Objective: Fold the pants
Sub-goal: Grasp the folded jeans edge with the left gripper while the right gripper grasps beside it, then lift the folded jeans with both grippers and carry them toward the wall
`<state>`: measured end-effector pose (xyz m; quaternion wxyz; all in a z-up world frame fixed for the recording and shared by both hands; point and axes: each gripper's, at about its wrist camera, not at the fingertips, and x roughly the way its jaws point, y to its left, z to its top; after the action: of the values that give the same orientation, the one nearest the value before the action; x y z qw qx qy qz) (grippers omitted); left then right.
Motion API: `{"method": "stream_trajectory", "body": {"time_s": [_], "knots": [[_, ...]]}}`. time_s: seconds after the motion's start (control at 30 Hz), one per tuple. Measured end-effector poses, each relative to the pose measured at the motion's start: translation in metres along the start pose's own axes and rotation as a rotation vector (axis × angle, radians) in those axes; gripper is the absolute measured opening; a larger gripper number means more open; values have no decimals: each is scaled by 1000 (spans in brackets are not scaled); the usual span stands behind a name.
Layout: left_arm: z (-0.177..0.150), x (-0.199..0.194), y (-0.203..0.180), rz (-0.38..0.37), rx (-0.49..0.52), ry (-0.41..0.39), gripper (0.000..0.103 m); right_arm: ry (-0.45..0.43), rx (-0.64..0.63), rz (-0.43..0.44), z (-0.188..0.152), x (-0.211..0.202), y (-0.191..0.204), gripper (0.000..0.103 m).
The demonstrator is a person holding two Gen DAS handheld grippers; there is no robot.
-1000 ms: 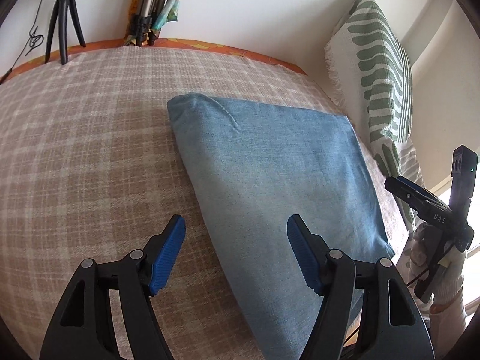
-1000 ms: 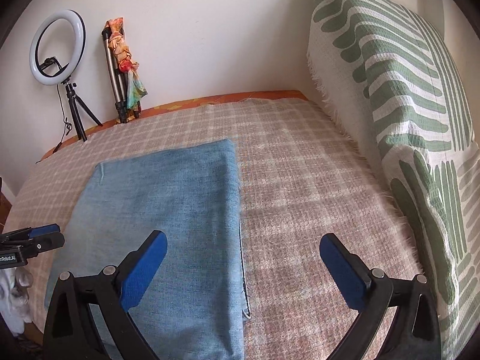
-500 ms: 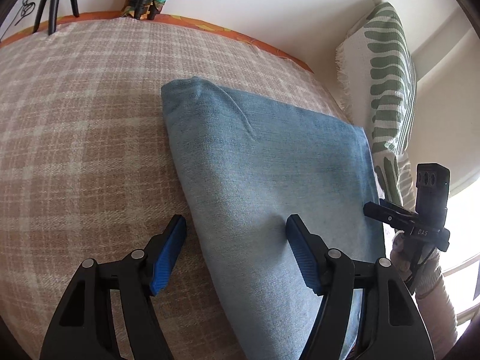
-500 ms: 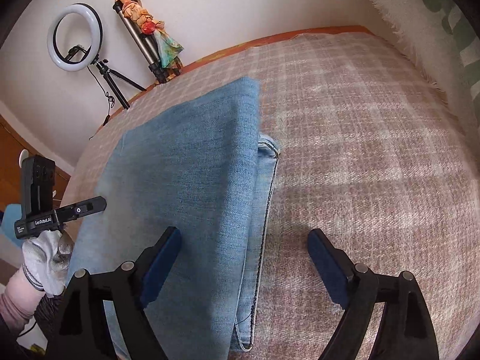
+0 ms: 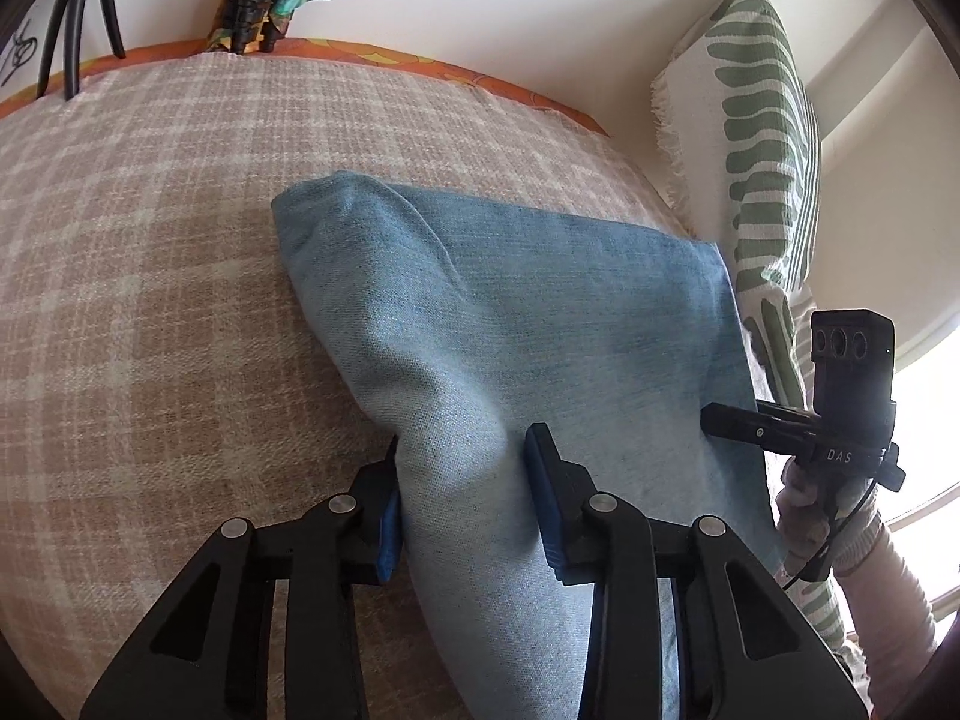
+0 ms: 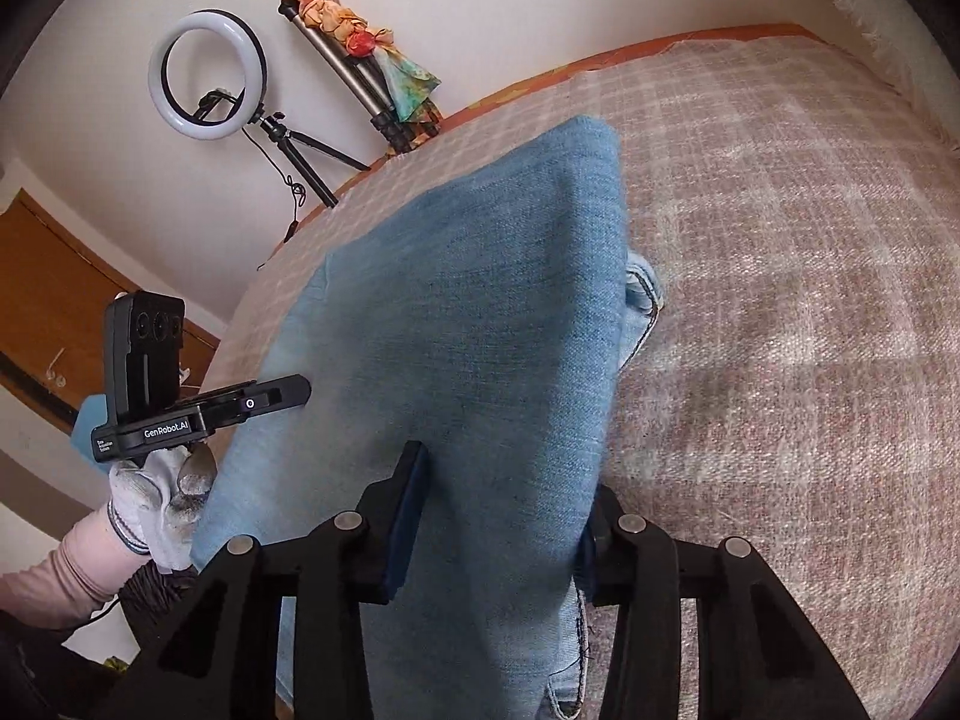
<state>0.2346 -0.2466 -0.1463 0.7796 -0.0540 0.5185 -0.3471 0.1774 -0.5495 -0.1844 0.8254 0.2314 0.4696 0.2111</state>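
Left wrist view: your left gripper (image 5: 462, 495) has its blue pads (image 5: 543, 495) squeezed onto a raised ridge of the pants (image 5: 516, 324), at the near left edge of the folded denim. Fabric bunches up between the jaws. Right wrist view: your right gripper (image 6: 501, 519) is likewise pinched on the pants (image 6: 480, 324), near right edge; left pad (image 6: 408, 516) visible, right pad mostly hidden behind cloth. The pants lie as a folded blue slab on the plaid blanket (image 5: 138, 228), lengthwise from near to far, with a stitched hem (image 6: 645, 300) poking out from under the right side. From the right wrist you see the left gripper (image 6: 294, 390) side-on at the left edge, held in your gloved left hand (image 6: 162, 492). From the left wrist the right gripper (image 5: 720, 420) shows at the right edge. Green-patterned pillow (image 5: 762, 138) stands far right against the wall. Ring light (image 6: 207, 81) on a tripod and a second tripod (image 6: 360, 78) wrapped in cloth stand far left beyond the bed.
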Motion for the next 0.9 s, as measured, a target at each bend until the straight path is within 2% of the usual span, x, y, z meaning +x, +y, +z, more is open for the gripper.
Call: {"method": "stream_trajectory", "body": {"time_s": [0.1, 0.17, 0.2, 0.23, 0.27, 0.3, 0.37, 0.43, 0.5, 0.9], "knots": [[0, 4, -4, 17, 38, -2, 32, 3, -6, 3, 2, 3, 0, 43], [0, 7, 0, 9, 6, -8, 33, -22, 13, -2, 4, 7, 3, 53], [0, 7, 1, 4, -3, -11, 33, -30, 14, -22, 5, 9, 6, 53], [0, 7, 1, 4, -2, -14, 33, -28, -2, -52, 6, 10, 11, 50], [-1, 6, 0, 7, 5, -20, 33, -23, -18, -75, 7, 11, 16, 42], [-3, 4, -2, 19, 14, -30, 29, -24, -15, -92, 8, 9, 18, 38], [-4, -1, -10, 35, 29, -58, 23, -37, 9, -116, 9, 4, 21, 22], [-4, -9, -17, 46, 56, -82, 18, -52, -8, -152, 8, -2, 30, 18], [-4, -17, -22, 46, 69, -98, 16, -69, -39, -188, 8, -9, 42, 16], [8, -45, -40, -18, 102, -156, 13, -164, -109, -253, 20, -52, 95, 13]]}}
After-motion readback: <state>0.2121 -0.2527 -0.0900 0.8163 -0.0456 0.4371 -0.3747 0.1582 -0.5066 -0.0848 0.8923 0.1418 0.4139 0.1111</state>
